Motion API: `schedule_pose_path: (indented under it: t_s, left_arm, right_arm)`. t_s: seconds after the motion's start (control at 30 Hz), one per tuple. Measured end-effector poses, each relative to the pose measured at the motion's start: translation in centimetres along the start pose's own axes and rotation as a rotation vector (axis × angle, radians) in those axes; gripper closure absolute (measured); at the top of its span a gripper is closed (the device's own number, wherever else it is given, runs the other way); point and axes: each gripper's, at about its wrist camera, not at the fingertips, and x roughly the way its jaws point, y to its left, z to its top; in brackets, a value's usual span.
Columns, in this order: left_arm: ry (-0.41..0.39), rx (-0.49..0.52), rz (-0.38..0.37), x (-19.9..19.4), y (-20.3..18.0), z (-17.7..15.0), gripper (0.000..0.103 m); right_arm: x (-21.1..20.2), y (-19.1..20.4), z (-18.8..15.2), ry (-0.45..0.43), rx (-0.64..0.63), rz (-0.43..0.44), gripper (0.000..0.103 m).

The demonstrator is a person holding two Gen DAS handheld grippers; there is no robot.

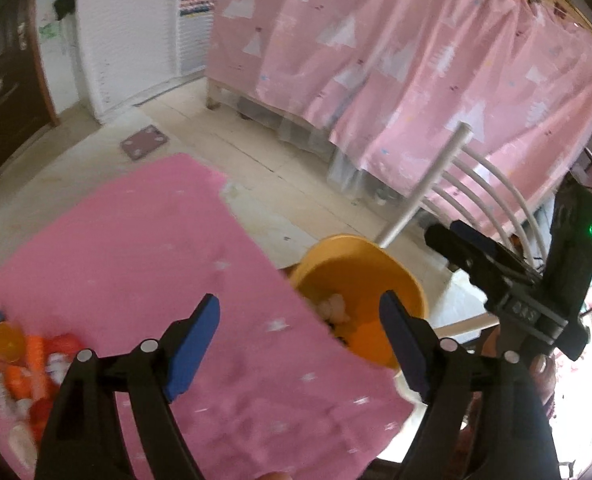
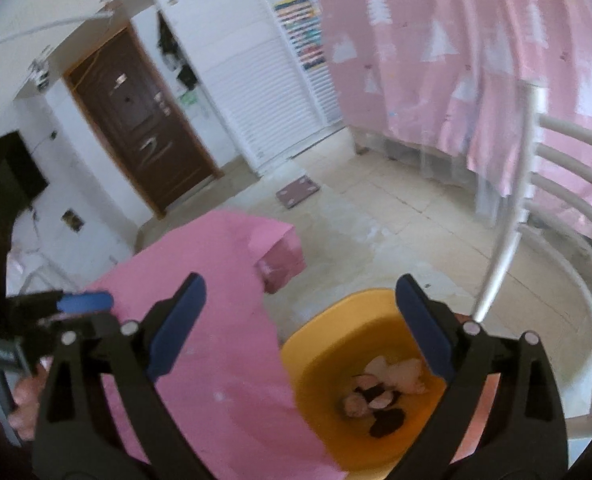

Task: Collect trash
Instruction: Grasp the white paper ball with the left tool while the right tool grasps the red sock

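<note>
Both grippers, left (image 1: 300,316) and right (image 2: 300,300), are spread wide and empty above the bin (image 2: 316,344), so trash drops in.

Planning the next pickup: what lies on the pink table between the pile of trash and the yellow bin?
Bare pink tablecloth, in the left wrist view; only the open left gripper hangs over that stretch between pile of trash and yellow bin.
</note>
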Motion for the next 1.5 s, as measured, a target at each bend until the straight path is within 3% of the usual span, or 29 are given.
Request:
schedule_pose_path:
  t_s: [0.23, 0.5, 0.97, 1.2, 1.5]
  left_arm:
    - [-0.045, -0.075, 0.102, -3.5, 7.1, -0.8, 0.029]
    - [-0.069, -0.160, 0.169, -6.4, 14.1, -2.5, 0.028]
    - [-0.062, -0.274, 0.229, -10.1, 23.5, -9.7, 0.028]
    - [-0.044, -0.332, 0.209, -10.1, 26.1, -12.5, 0.028]
    - [-0.026, -0.317, 0.102, -8.8, 26.9, -15.1, 0.029]
  right_arm:
    - [2.5, 6.6, -1.0, 0.070, -0.140, 0.044, 0.011]
    - [4.6, 12.5, -2.4, 0.138, -0.235, 0.102, 0.011]
    - [7.9, 22.8, -5.7, 0.252, -0.398, 0.196, 0.011]
    - [7.5, 27.2, -7.7, 0.269, -0.502, 0.262, 0.011]
    - [7.2, 30.6, -9.4, 0.292, -0.604, 0.303, 0.011]
